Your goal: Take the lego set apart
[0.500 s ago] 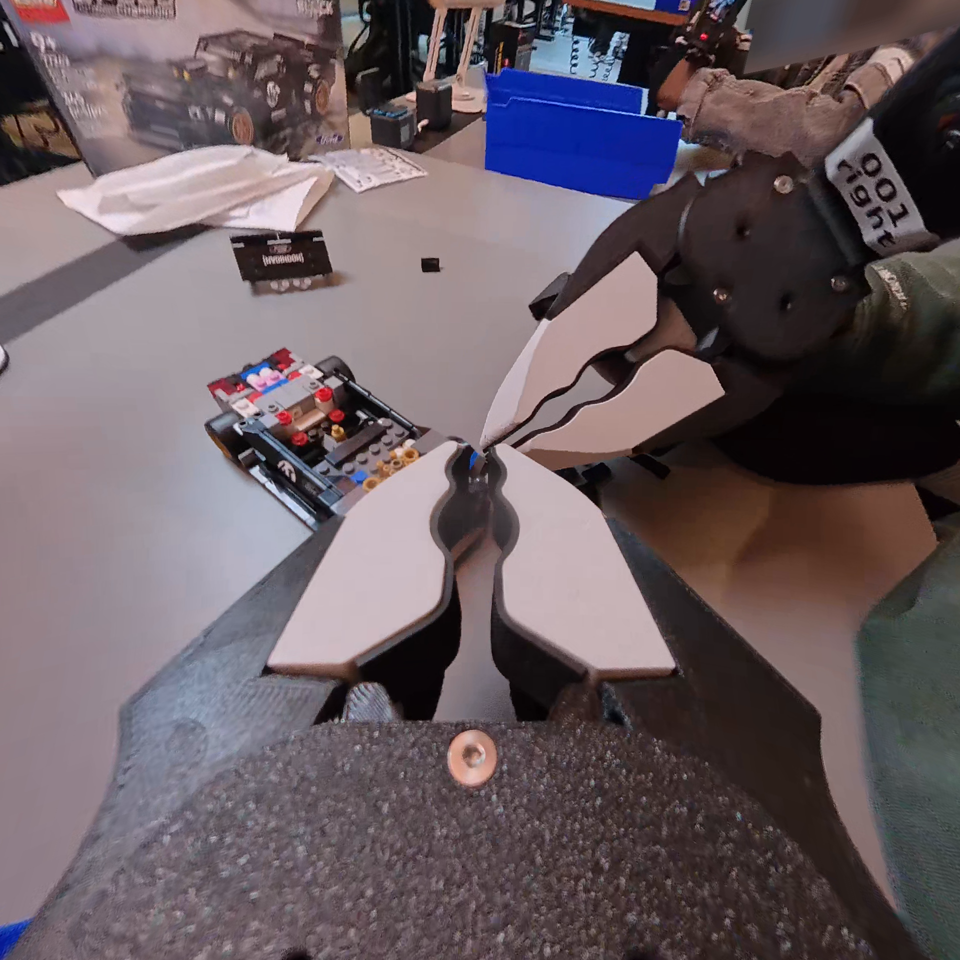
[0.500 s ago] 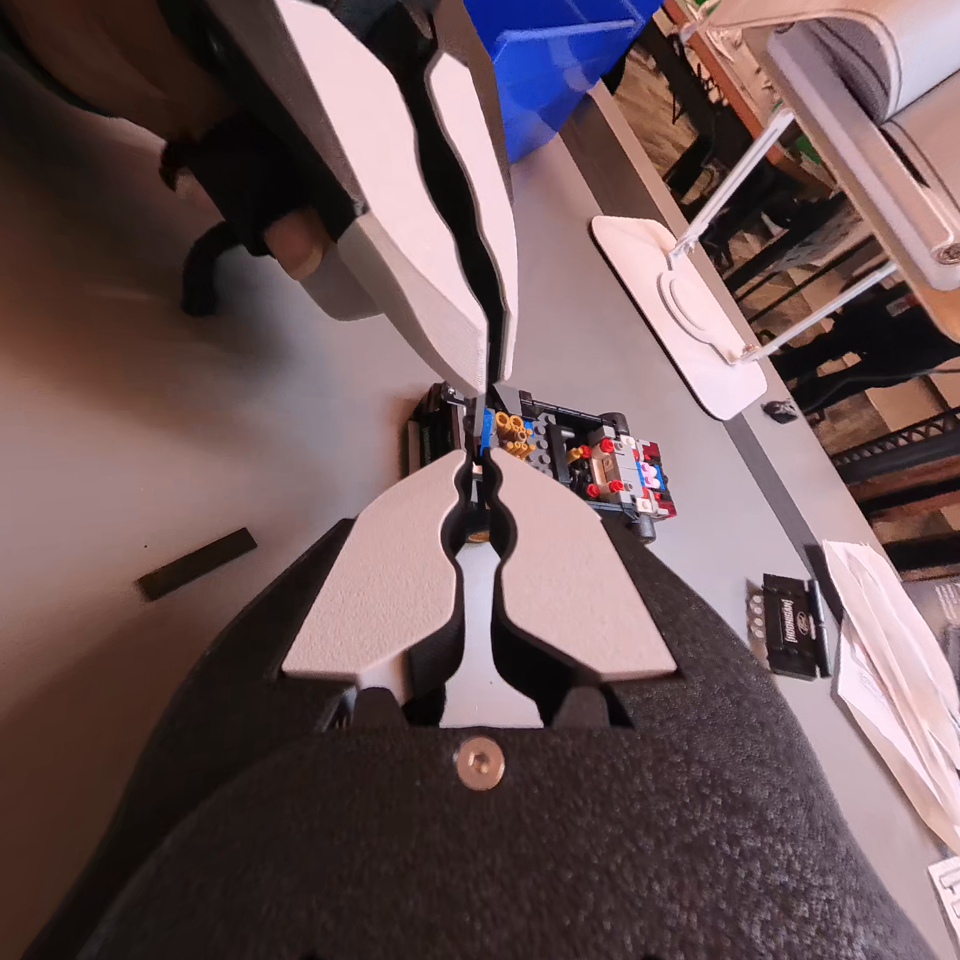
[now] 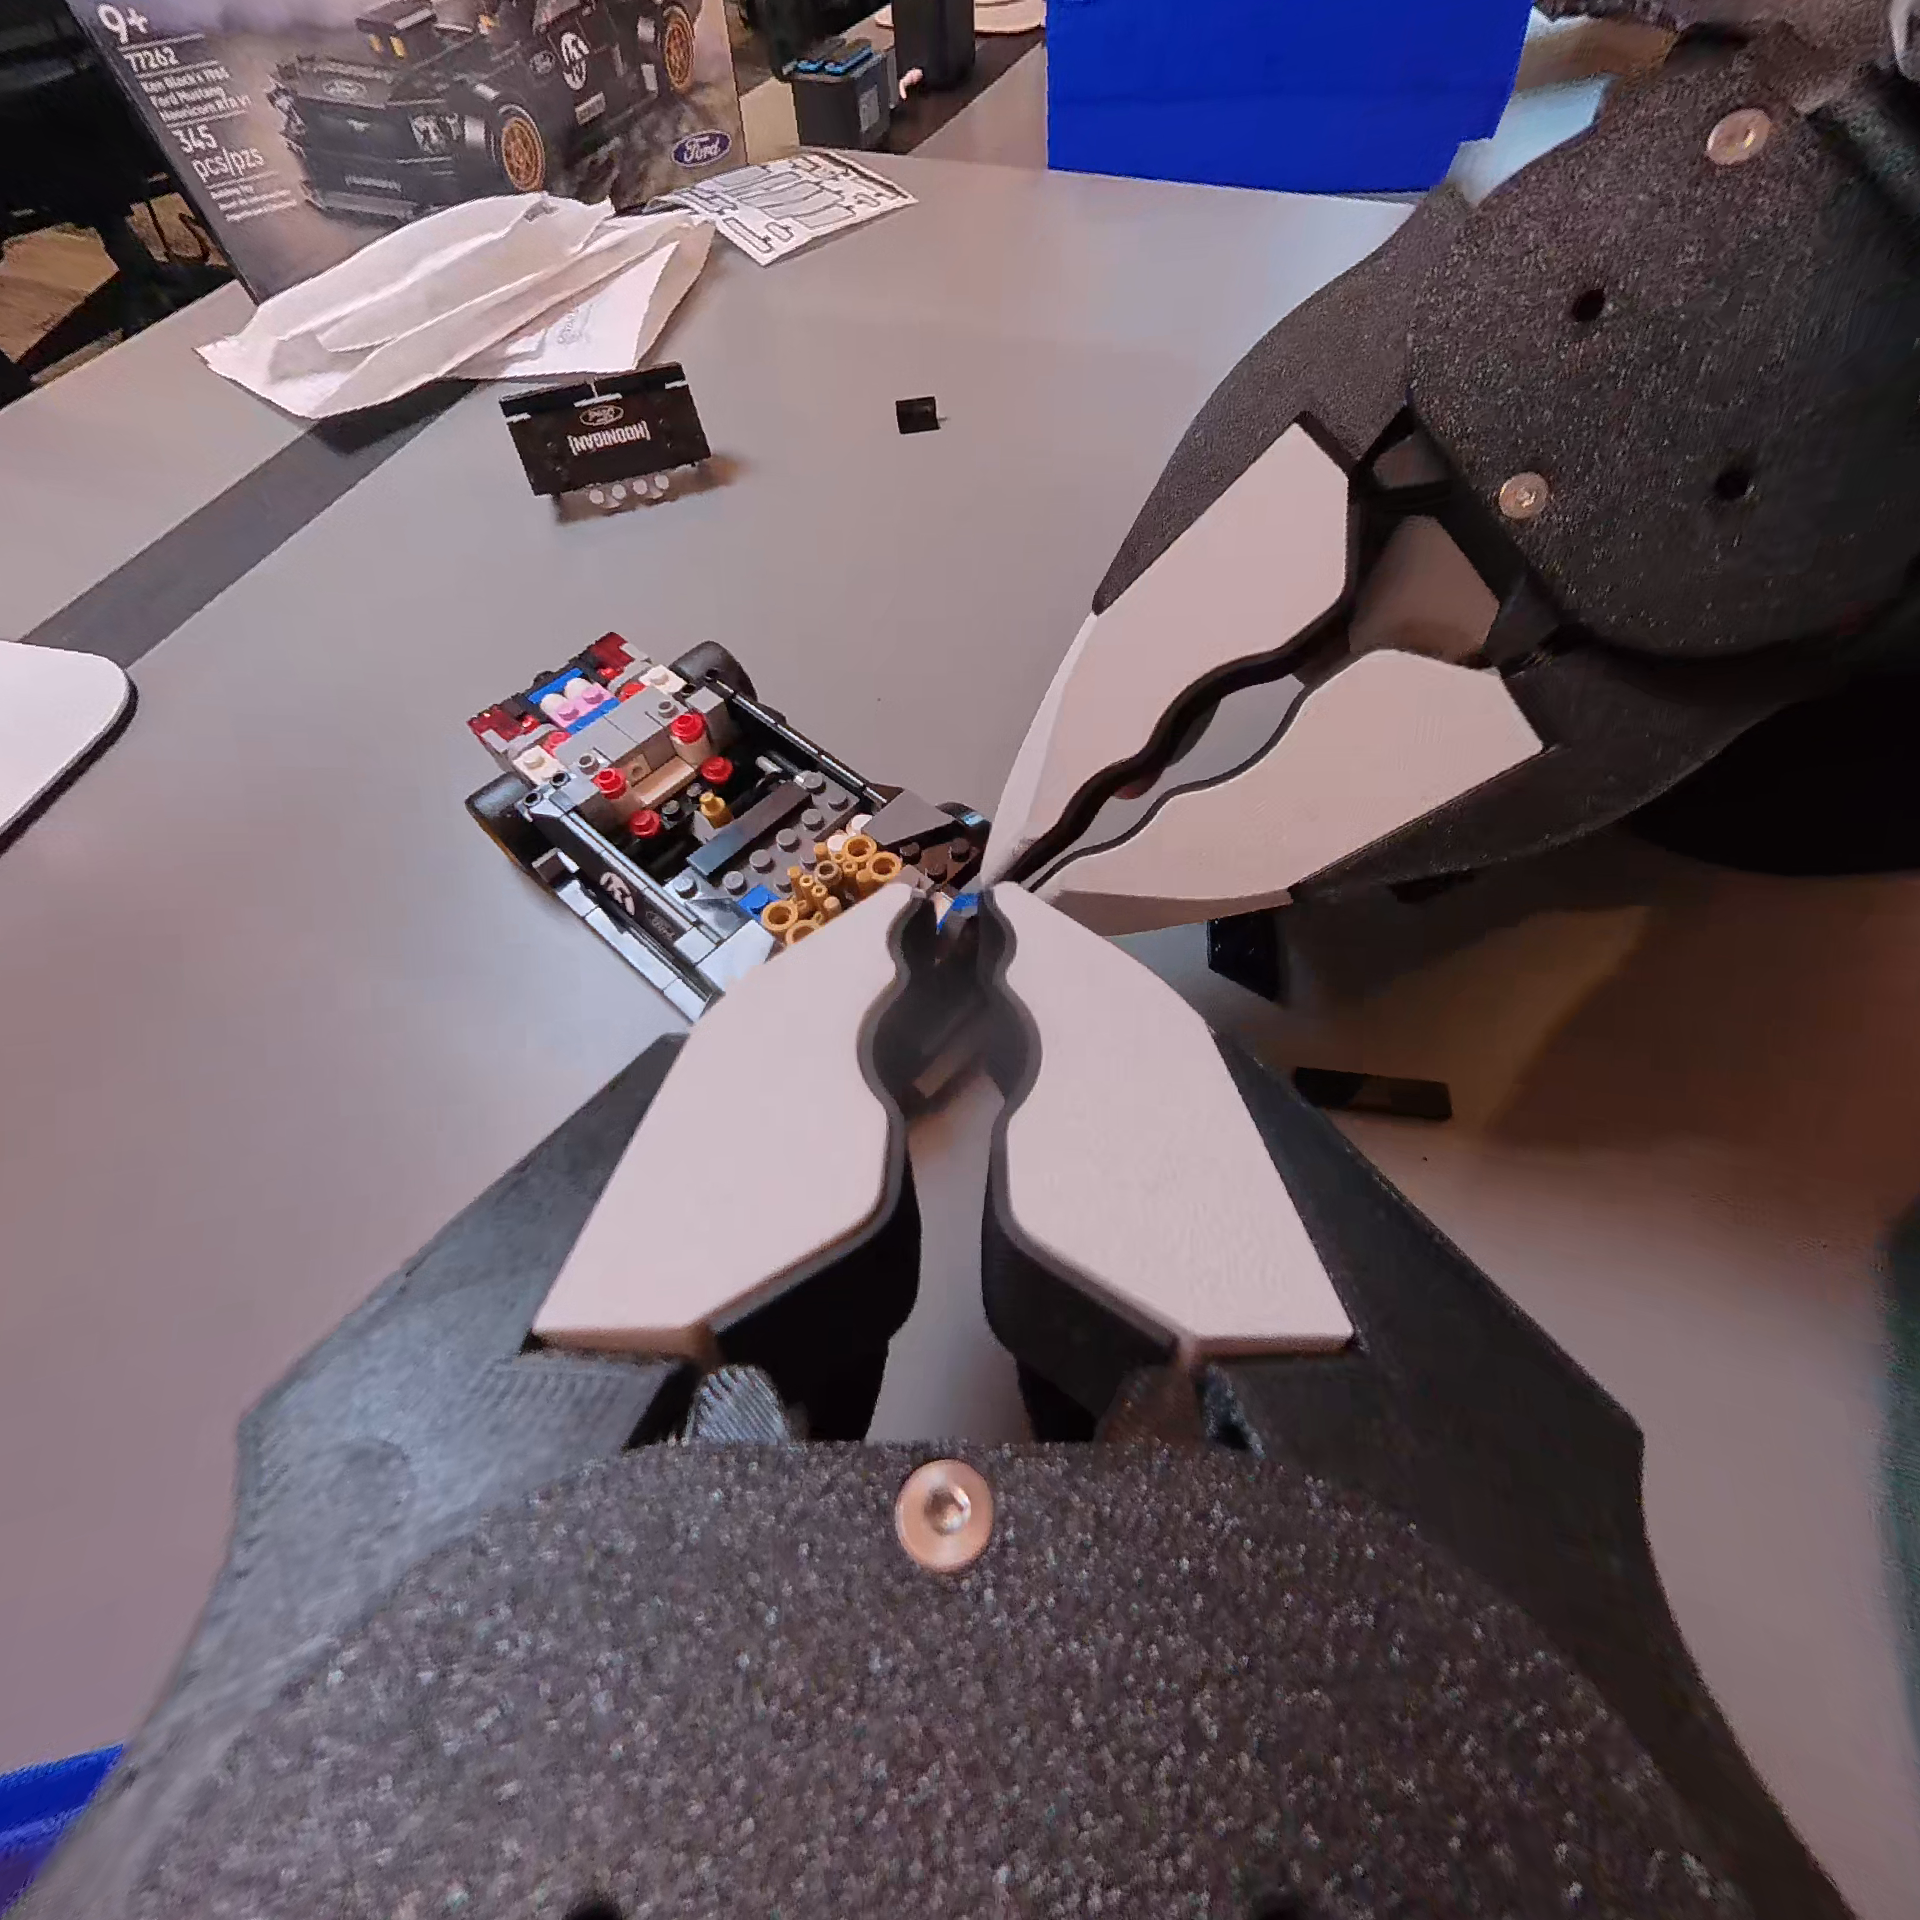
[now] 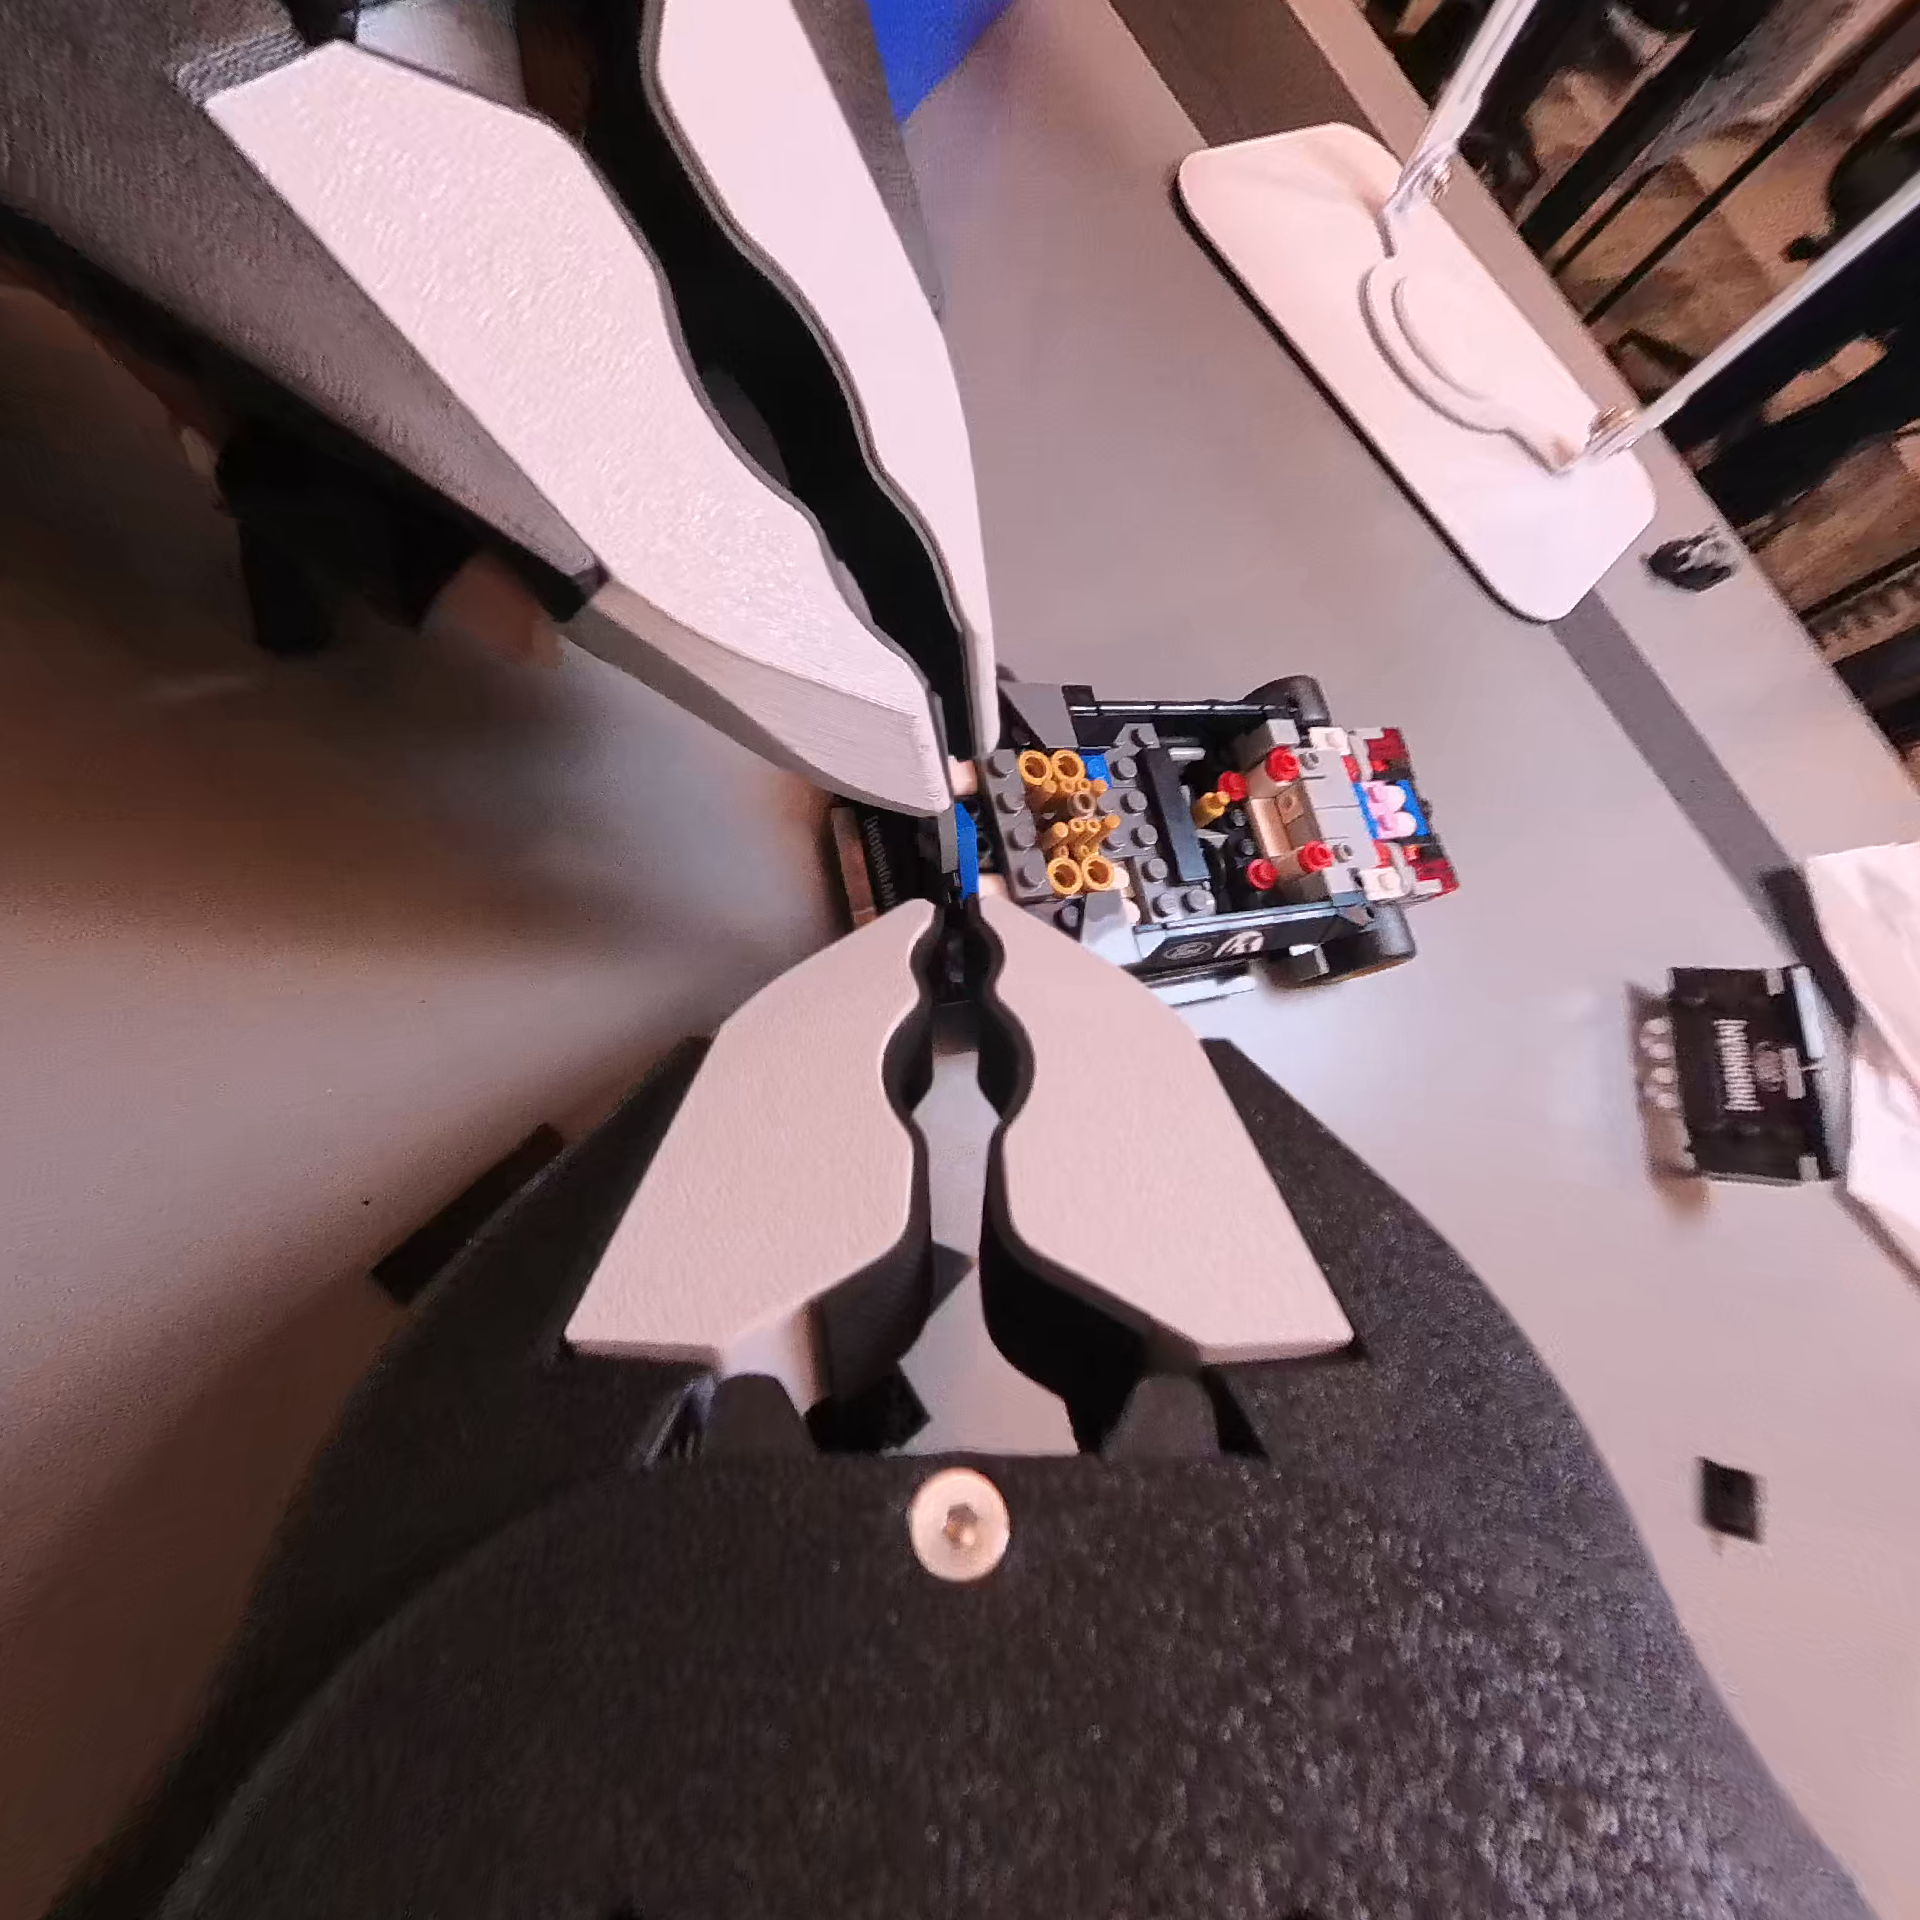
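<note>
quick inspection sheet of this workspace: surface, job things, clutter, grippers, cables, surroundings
Surface: grey table, a darker strip across its far side.
Job's things: partly stripped lego car on the table, studs and gold parts exposed; detached black panel, small black piece and a black strip lie apart from it.
Clutter: white paper bags, sticker sheet, set box.
Grippers: left gripper and right gripper both closed at the car's front end, tips meeting on small blue and black parts.
Cables: nothing seen.
Surroundings: blue bin, white stand base.
</note>
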`<state>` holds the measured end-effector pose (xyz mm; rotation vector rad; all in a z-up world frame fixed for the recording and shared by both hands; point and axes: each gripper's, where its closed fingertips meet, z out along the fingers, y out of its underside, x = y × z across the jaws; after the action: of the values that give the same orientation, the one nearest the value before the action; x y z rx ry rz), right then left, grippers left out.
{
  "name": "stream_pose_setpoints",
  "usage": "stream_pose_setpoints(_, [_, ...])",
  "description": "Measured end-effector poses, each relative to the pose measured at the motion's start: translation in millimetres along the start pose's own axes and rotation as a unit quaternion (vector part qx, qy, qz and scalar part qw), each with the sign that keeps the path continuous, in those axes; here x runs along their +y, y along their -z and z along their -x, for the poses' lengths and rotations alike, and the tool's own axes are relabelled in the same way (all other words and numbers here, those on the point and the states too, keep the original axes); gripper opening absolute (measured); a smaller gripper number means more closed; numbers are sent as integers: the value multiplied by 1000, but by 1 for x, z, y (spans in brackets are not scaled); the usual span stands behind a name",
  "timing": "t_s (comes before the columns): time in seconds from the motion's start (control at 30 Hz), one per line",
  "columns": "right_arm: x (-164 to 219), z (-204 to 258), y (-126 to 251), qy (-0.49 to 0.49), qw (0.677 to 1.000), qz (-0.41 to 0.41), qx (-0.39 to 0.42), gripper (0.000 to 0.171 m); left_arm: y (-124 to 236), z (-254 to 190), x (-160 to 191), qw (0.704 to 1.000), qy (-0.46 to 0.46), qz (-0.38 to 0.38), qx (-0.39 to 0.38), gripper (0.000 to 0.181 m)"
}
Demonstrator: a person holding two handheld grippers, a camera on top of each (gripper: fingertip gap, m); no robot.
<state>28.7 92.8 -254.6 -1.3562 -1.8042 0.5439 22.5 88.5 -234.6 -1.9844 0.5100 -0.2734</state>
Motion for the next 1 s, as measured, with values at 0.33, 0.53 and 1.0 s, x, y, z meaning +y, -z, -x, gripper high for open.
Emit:
stream_pose_setpoints(0.33, [-8, -18, 15, -101, 992, -56, -44, 3, 8, 9, -6, 996, 65, -25, 47, 6])
stream_pose_setpoints(0.53, [-11, -14, 16, -78, 992, -75, -61, 3, 8, 6, -4, 980, 154, -38, 120, 6])
stream_pose_setpoints(1.0, [-13, 3, 20, -15, 989, -98, -107, 3, 11, -12, -7, 964, 167, -38, 202, 24])
